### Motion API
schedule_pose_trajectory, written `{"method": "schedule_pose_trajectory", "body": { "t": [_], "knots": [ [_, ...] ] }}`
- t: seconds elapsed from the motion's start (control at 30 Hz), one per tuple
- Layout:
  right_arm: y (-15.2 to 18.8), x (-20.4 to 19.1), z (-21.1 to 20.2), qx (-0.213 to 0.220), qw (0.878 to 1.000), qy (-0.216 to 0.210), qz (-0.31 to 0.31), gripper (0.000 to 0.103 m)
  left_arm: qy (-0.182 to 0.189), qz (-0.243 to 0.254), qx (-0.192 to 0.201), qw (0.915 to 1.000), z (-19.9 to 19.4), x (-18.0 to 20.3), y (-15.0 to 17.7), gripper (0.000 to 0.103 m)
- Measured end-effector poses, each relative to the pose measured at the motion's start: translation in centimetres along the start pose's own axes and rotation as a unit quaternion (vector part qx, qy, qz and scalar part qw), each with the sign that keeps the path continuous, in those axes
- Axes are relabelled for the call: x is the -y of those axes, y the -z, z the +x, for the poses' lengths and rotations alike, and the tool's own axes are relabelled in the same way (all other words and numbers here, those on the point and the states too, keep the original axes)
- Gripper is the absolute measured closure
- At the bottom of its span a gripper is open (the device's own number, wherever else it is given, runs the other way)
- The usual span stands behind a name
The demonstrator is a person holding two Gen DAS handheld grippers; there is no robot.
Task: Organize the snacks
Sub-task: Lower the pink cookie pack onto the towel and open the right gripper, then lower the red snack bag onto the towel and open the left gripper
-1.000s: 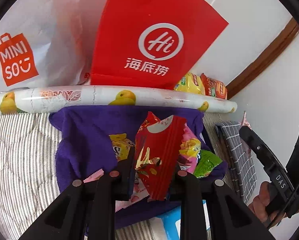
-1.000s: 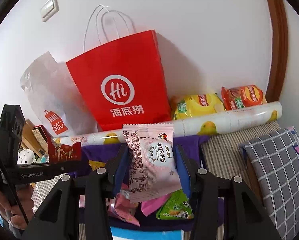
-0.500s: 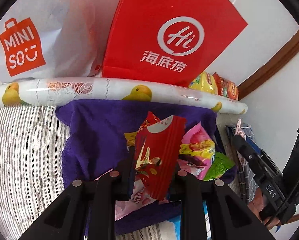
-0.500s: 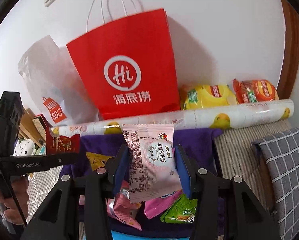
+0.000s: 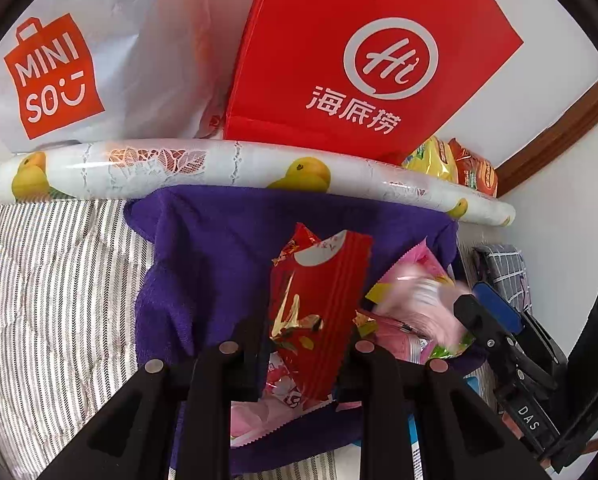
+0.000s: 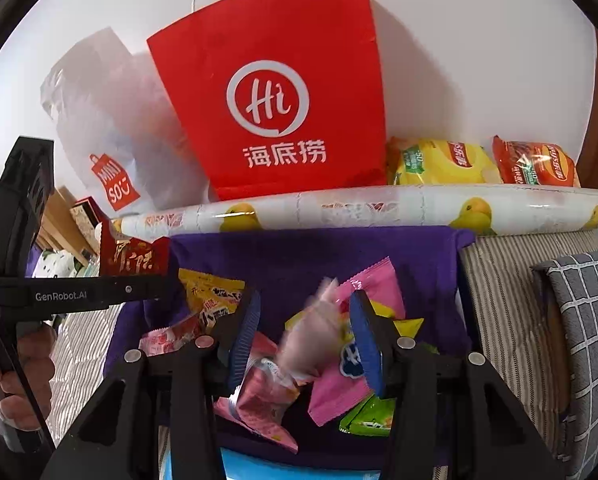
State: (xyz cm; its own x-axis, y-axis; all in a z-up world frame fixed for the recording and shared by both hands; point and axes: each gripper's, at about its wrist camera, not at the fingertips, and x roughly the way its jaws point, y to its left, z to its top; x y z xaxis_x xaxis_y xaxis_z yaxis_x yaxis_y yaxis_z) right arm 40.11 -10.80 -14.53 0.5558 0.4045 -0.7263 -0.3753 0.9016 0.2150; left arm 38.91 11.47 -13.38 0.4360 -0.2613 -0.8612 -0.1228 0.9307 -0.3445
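My left gripper (image 5: 307, 344) is shut on a red snack packet (image 5: 319, 304) and holds it above the purple cloth (image 5: 219, 248); the packet also shows in the right wrist view (image 6: 133, 260). My right gripper (image 6: 305, 336) is open, and a pale pink snack packet (image 6: 305, 340), blurred, falls between its fingers onto the snack pile (image 6: 351, 380). In the left wrist view that packet (image 5: 419, 304) blurs beside the right gripper (image 5: 495, 320). A red Hi paper bag (image 6: 275, 112) stands behind.
A white Miniso bag (image 5: 59, 76) stands left of the red bag. A fruit-print roll (image 6: 379, 208) lies across the back of the cloth. Yellow (image 6: 439, 164) and orange chip bags (image 6: 535, 164) sit behind it. A grey checked cushion (image 6: 579, 320) is at right.
My right gripper has opened and let go of the pale pink packet, which now drops toward the pile. Both grippers have moved closer to the bags. The left still holds the red packet.
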Motion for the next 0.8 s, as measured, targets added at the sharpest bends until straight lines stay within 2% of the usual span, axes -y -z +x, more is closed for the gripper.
{"method": "schedule_pose_trajectory", "body": {
  "t": [0.8],
  "knots": [
    [0.1, 0.6, -0.4, -0.006, 1.000, -0.003, 0.012, 0.056, -0.002, 0.028, -0.038, 0.9989, 2.5, 2.2, 0.7, 0.082]
  ]
}}
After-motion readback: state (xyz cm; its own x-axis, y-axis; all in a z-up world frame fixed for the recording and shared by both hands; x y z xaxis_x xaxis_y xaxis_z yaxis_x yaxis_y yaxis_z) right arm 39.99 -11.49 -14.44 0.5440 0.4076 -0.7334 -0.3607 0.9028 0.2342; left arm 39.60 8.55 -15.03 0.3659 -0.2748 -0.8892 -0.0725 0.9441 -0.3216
